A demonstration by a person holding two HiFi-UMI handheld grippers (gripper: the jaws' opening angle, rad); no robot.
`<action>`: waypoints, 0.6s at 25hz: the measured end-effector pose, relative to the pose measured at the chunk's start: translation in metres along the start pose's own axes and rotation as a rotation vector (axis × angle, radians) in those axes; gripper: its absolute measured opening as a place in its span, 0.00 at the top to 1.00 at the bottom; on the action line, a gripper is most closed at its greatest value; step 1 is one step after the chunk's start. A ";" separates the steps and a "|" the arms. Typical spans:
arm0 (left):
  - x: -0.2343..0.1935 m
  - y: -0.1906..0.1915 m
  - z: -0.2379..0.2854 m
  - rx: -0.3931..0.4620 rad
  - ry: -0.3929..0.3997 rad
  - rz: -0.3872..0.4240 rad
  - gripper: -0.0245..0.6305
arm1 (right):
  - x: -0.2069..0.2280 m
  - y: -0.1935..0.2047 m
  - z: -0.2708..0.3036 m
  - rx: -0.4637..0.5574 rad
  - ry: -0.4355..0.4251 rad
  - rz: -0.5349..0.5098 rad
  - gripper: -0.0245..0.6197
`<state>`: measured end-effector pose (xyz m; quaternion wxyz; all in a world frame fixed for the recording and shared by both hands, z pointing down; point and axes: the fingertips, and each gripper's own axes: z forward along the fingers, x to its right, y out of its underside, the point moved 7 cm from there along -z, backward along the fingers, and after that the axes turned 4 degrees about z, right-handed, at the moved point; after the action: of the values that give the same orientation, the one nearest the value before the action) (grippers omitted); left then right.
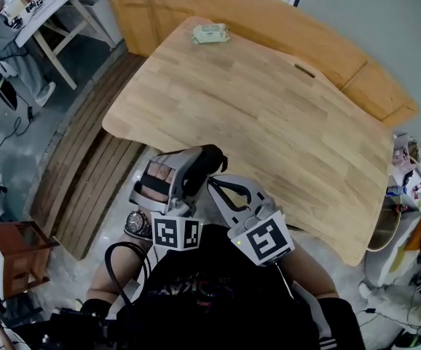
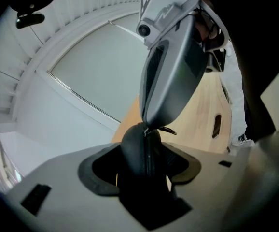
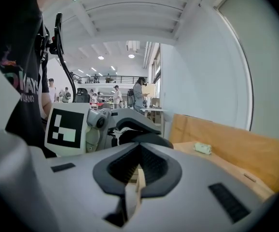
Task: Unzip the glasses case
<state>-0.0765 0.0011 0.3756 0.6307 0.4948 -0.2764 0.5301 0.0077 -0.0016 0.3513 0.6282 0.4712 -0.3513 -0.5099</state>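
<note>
A black glasses case is held off the table, close to my body, below the table's near edge. My left gripper is shut on it: in the left gripper view the case stands between the pads, its zipper seam facing the camera. My right gripper is shut, and its tip meets the top of the case at the zipper. A small pull tab sticks out beside that tip. Whether the tip pinches it I cannot tell. The right gripper view shows shut jaws and the case just beyond.
The wooden table lies ahead of both grippers, with a small pale green object near its far edge. A wooden board leans behind it. Slatted wood flooring and a brown stool are at the left.
</note>
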 end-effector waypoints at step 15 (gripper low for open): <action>-0.010 -0.006 0.000 0.061 -0.060 0.045 0.56 | -0.001 -0.013 -0.003 0.064 -0.042 -0.069 0.94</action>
<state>-0.0742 -0.0022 0.3649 0.5945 0.5232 -0.2899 0.5374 0.0065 0.0000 0.3377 0.5872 0.4920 -0.3642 -0.5296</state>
